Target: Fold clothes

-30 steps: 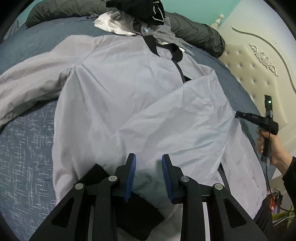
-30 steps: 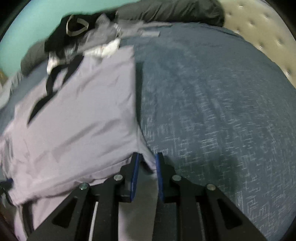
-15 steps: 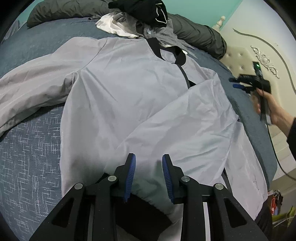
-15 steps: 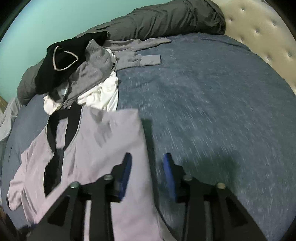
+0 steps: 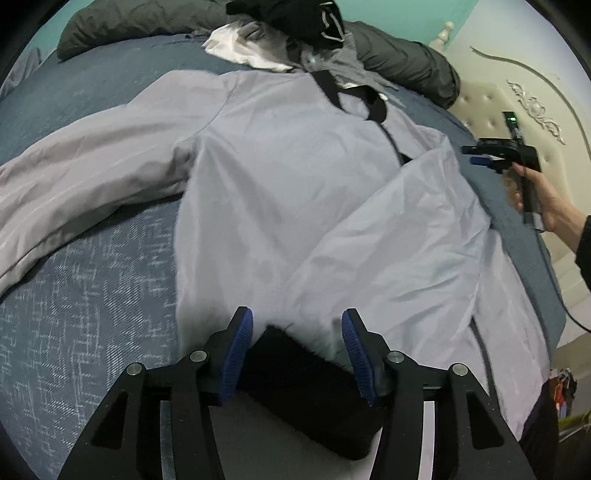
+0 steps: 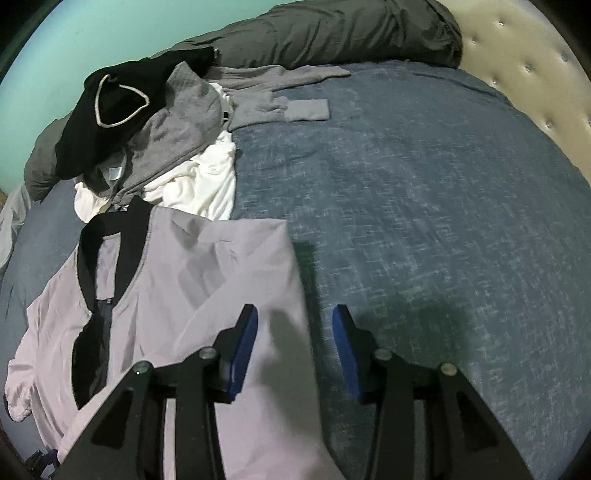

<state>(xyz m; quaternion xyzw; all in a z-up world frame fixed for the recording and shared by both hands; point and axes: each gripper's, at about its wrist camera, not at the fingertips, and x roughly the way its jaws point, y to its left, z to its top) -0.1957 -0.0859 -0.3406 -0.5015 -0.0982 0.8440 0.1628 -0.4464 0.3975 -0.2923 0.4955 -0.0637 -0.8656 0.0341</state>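
A pale lilac-grey lightweight jacket with a black collar (image 5: 295, 192) lies spread front-up on a bed covered in a blue woven blanket (image 5: 92, 295). At the far left its sleeve (image 5: 74, 184) stretches out flat across the blanket. The other sleeve is folded diagonally across the jacket's front, and its black ribbed cuff (image 5: 303, 373) lies between the blue-padded fingers of the left gripper (image 5: 297, 350), whose jaws stand wide apart and do not pinch it.

Further right, at the jacket's shoulder edge, a hand (image 5: 535, 199) holds the right gripper (image 6: 294, 350) above the blanket. Its jaws are also spread, empty, straddling the jacket's folded side edge without touching the cloth.

Beyond the collar sits a heap of unfolded clothes in black, grey and white (image 6: 147, 136), with a dark grey rolled duvet (image 6: 332, 33) behind it and a cream tufted headboard (image 6: 535, 66) at the far right.
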